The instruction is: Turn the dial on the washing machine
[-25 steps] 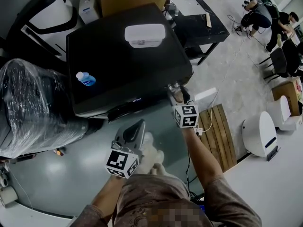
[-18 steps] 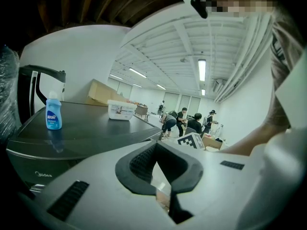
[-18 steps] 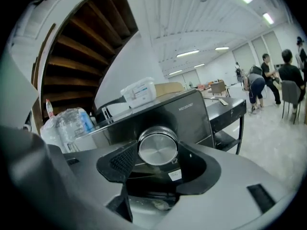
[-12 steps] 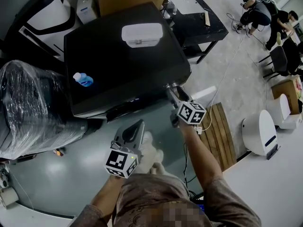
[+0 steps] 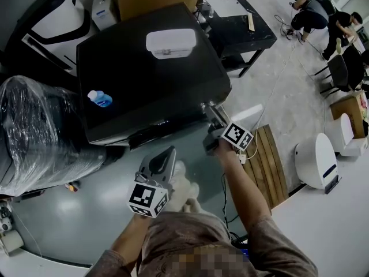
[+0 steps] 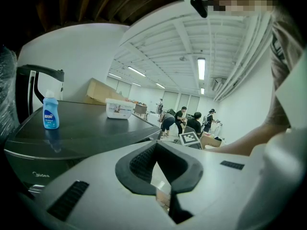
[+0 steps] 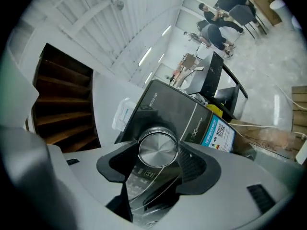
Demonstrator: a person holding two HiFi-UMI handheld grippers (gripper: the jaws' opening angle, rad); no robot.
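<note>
Gripping the steel dial (image 7: 158, 149) at the front right corner of the black washing machine (image 5: 144, 74), the right gripper (image 5: 211, 115) has its jaws closed on the knob's rim; since a second ago its marker cube (image 5: 237, 136) has rolled clockwise and slid rightward; the left gripper (image 5: 167, 156) hangs where it was, low before the machine, jaws seemingly together on nothing (only floor shows past them); a blue bottle (image 5: 100, 98) and white tub (image 5: 170, 43) sit unmoved on the lid.
</note>
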